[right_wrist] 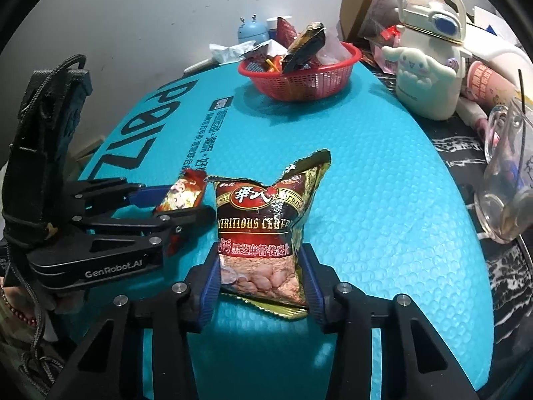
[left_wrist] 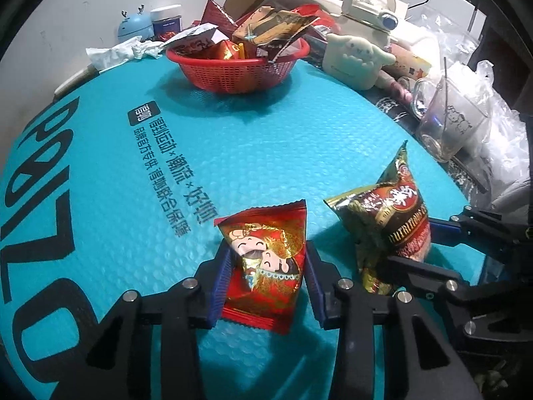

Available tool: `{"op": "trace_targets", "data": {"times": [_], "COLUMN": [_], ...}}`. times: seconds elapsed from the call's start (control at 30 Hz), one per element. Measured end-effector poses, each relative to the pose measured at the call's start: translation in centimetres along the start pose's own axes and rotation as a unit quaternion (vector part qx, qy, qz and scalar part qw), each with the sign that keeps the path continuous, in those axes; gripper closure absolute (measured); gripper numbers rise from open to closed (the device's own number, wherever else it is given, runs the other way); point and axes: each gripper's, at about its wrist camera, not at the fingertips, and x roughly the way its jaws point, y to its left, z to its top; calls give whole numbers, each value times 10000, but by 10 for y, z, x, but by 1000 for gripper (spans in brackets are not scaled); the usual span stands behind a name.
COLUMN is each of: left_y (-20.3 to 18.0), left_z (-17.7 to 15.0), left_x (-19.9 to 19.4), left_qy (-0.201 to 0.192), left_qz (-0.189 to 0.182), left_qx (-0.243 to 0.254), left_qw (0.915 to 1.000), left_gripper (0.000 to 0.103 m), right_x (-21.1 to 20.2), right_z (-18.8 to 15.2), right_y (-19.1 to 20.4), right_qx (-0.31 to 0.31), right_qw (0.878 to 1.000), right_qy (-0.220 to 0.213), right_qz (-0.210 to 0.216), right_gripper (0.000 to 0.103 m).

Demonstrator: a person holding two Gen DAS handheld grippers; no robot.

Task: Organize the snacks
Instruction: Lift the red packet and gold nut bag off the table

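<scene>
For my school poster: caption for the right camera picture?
Right gripper jaws squeeze a cereal packet on the teal mat.

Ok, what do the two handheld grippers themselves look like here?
Both match: the left gripper and right gripper have black angular linkage arms with silver pivot screws and ribbed blue pads on the jaws. The right wrist view shows white "GenRobot.AI" lettering and a black strap on the left one.

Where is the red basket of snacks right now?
The red basket sits at the far edge of the teal mat, between crumpled tissue and the cream bottle.
</scene>
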Motion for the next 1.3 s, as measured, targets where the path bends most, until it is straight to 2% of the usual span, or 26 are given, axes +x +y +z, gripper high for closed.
{"op": "trace_targets", "data": {"times": [0.4,0.43,0.6,0.73,0.87,1.3], "left_y": [-15,-16,-22,-21,-17,-19], "left_z": [-4,-4,-3,-5,-7,8], "left_x": [-23,-25,-31,-26,-21,-51], "left_qy": [-166,-185,-240,-184,-89,-542], "left_qz": [-231,-251,-345,-226,-315,-427], "left_qx": [-19,-17,-3,-52,-173,-131], "left_qw": [9996,9995,9991,9996,9993,9975], "left_gripper": [63,70,70,70,71,71], "right_x": [-23,-25,-37,-39,-40,-46], "right_z": [-12,-12,-15,-18,-19,-4], "right_y": [-5,-4,-2,-1,-1,0], "right_qx": [197,206,233,247,306,291], "right_qw": [9996,9996,9991,9991,9989,9985], "right_qy": [-181,-205,-340,-350,-342,-471], "right_qz": [33,30,83,24,28,-32], "right_gripper": [61,61,61,61,61,61]}}
